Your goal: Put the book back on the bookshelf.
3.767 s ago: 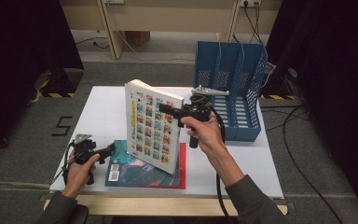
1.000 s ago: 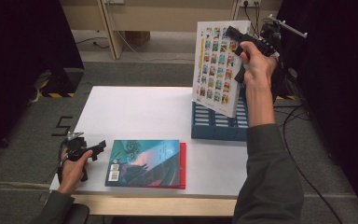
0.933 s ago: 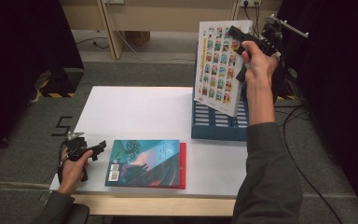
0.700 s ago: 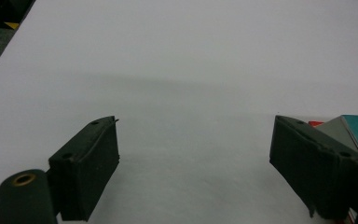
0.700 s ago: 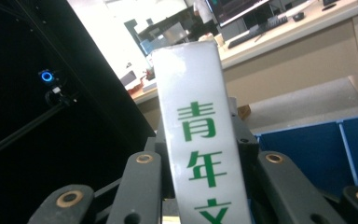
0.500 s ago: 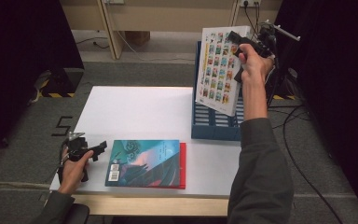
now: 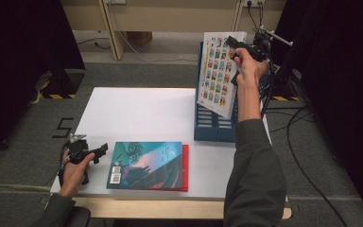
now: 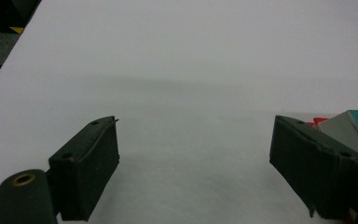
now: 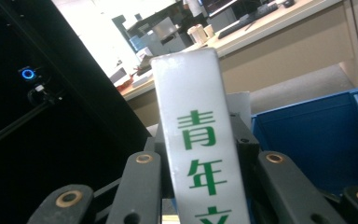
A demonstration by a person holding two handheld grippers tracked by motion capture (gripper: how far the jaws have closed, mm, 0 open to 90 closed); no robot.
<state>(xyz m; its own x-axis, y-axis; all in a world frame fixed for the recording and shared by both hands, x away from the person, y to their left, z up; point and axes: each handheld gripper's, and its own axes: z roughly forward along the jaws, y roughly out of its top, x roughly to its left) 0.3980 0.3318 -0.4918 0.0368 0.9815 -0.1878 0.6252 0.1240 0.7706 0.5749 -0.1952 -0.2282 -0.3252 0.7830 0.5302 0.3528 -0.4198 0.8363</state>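
White-spined book (image 7: 220,73) (upright) clamped in right hand-held gripper (image 7: 238,47) above blue rack (image 7: 216,127); left hand-held gripper (image 7: 97,150) gapes.

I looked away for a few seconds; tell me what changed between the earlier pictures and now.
The right gripper, shut on the white book, lifted it off the table, carried it above the blue file rack and has begun lowering it there. The left gripper stayed open on the table beside the teal book, which lies unmoved on the red one.
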